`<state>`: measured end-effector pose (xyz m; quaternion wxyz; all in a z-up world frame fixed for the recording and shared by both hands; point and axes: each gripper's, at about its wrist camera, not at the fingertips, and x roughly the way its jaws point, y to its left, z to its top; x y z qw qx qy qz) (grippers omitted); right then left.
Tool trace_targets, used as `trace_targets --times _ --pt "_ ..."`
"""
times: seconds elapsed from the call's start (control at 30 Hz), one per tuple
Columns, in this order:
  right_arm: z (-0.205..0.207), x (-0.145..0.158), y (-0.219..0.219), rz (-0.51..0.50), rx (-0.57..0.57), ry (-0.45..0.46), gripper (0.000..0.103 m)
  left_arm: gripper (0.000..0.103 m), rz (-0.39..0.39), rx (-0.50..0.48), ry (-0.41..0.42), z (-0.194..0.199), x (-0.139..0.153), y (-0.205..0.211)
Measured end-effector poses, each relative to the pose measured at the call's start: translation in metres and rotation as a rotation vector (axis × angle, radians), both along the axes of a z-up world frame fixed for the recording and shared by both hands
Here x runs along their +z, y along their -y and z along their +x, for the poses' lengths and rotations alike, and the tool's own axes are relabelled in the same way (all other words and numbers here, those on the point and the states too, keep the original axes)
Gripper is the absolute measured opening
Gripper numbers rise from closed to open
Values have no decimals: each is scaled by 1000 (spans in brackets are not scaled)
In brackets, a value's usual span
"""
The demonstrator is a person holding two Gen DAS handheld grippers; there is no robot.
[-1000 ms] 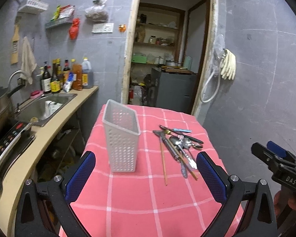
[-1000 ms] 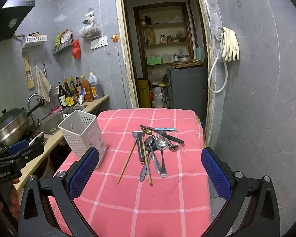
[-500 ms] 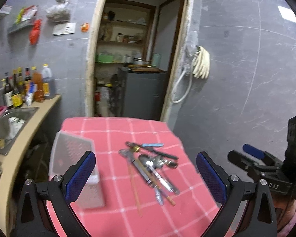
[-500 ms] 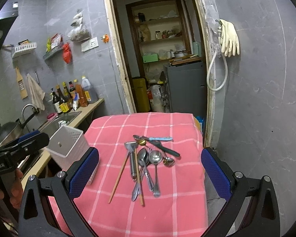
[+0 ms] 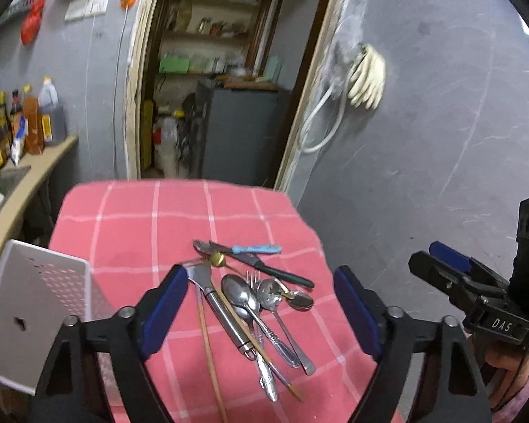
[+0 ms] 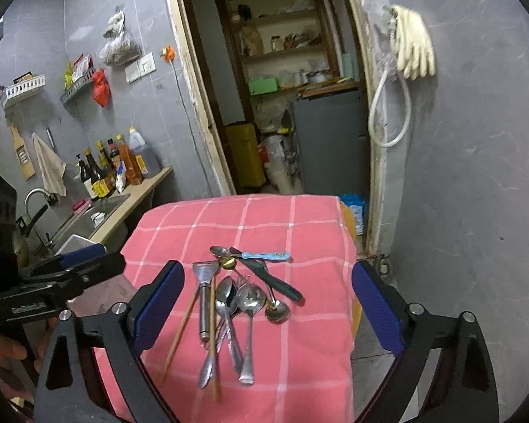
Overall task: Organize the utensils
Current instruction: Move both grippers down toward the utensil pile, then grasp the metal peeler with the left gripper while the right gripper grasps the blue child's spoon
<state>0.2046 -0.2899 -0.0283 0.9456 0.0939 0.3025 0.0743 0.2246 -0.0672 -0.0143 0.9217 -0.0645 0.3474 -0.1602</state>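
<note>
A pile of utensils (image 5: 250, 299) lies on the red checked tablecloth (image 5: 130, 232): spoons, a fork, a peeler, chopsticks, a black-handled knife and a blue-handled spoon. It also shows in the right wrist view (image 6: 236, 303). A white perforated holder (image 5: 35, 313) stands at the table's left edge. My left gripper (image 5: 261, 313) is open and empty above the pile. My right gripper (image 6: 268, 313) is open and empty, also above the pile. Each gripper shows in the other's view, the right gripper (image 5: 476, 292) on the right, the left gripper (image 6: 53, 278) on the left.
A counter with a sink (image 6: 88, 218) and bottles (image 6: 116, 165) runs along the left wall. A doorway with a grey cabinet (image 6: 328, 141) is behind the table. A grey wall with hanging gloves (image 6: 412, 46) stands on the right.
The left gripper has swung right from the white holder toward the utensil pile. The right gripper has moved forward and closer to the pile. Both stay open.
</note>
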Motion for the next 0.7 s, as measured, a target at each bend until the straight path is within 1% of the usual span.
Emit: trace_targets --times 0.03,0.07,0.1,0.17,0.3,0.37,0.47,0.53,0.63,0.7 --pt "12 -7 3 10 19 -13 81 74 3 10 -23 8 -5 3" --pt "27 -15 7 17 42 -30 78 70 5 21 -43 16 -11 5" --pt "33 -22 9 16 52 -37 77 68 9 35 -67 24 -18 7" --pt "60 -39 12 22 98 -68 69 59 17 63 -124 39 -34 10" --pt "106 -68 9 19 183 -121 60 44 7 124 -249 68 -70 11" --pt "124 -79 3 10 229 -143 56 34 -9 143 -301 79 -84 10" --pt "156 -97 -11 -9 321 -180 50 27 -32 176 -370 92 -105 9" --pt "174 -108 -22 -24 388 -203 48 25 -47 200 -420 100 -117 7" --pt "194 -124 -36 -52 470 -233 42 24 -81 233 -469 106 -130 2" --pt "206 -133 -49 -73 533 -255 41 24 -92 256 -481 107 -134 0"
